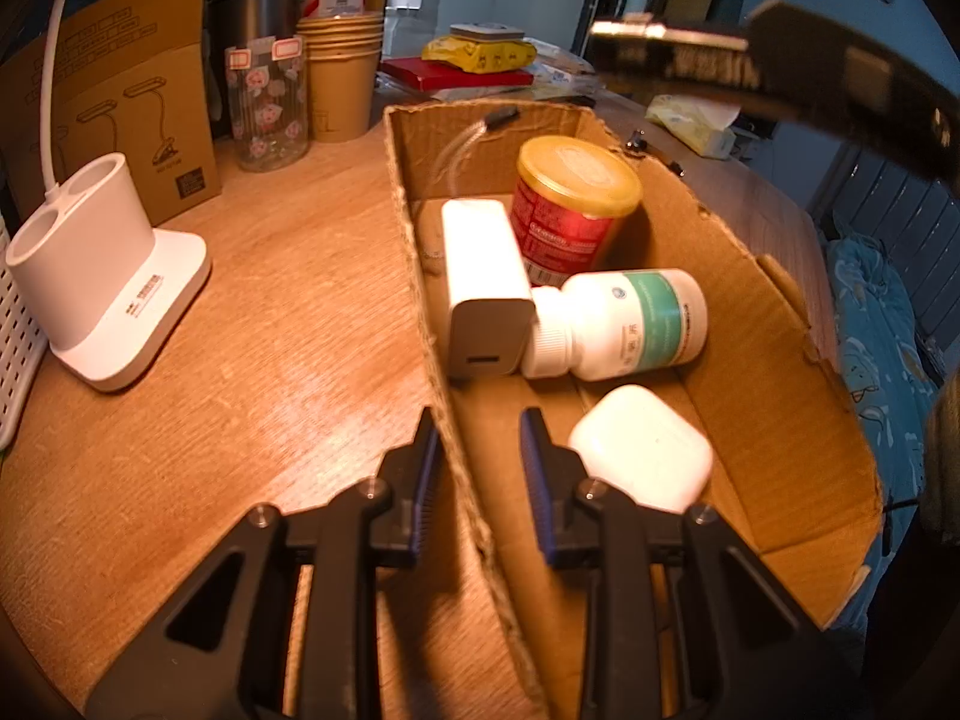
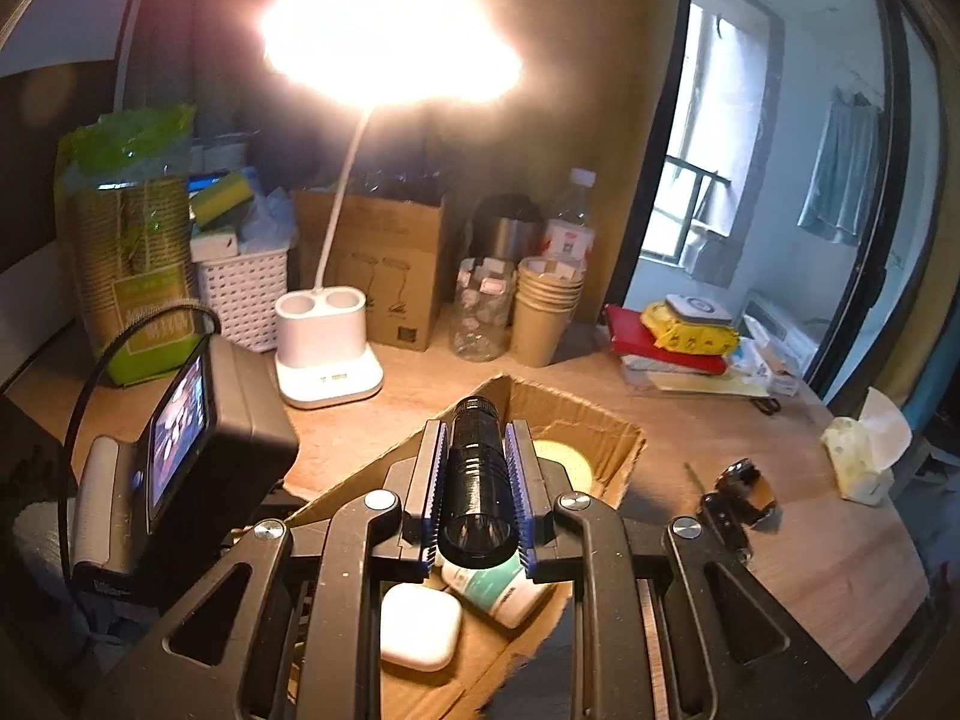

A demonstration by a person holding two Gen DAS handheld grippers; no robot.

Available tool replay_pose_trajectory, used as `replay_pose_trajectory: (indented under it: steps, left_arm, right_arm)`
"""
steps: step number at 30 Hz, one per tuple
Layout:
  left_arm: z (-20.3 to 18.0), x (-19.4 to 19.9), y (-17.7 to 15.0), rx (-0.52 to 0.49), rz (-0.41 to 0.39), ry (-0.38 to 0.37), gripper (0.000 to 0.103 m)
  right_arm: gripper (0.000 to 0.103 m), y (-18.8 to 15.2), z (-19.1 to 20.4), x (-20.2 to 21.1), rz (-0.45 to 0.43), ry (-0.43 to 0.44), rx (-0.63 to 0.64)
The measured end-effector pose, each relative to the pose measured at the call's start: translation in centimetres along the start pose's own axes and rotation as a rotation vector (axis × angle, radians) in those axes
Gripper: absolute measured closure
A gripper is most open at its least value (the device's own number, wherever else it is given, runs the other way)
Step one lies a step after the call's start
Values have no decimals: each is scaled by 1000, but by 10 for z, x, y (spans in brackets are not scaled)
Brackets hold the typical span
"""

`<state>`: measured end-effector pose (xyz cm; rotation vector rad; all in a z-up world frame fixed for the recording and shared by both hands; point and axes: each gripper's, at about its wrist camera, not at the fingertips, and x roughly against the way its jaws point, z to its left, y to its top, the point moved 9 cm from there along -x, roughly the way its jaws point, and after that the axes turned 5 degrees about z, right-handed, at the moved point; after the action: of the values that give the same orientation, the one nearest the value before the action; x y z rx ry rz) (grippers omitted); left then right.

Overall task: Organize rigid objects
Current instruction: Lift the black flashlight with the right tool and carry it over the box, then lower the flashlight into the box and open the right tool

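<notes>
On the left wrist view, the left claw pinches the near wall of the cardboard box, one finger on each side. Inside lie a red can, white bottle, charger and earbud case.

On the right wrist view, the right claw grips a black flashlight above the box, over the tabletop.

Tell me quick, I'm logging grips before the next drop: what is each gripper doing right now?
Left gripper: closed on the side wall of the cardboard box.
Right gripper: closed on a black flashlight, above the box.
</notes>
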<state>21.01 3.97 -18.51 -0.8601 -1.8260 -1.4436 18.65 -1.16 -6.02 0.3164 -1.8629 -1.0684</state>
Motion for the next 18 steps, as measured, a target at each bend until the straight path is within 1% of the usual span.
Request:
replay_pose_trajectory:
  steps: [4,10,18]
  left_arm:
    - [0,0,0,0,0,0,75]
    - [0,0,0,0,0,0,75]
    - [0,0,0,0,0,0,75]
  right_arm:
    - [82,-9,2,-8,24,31,-16]
    - [82,-29,1,-28,84,65,-49]
    - [82,-52,1,-48,159,87,-65]
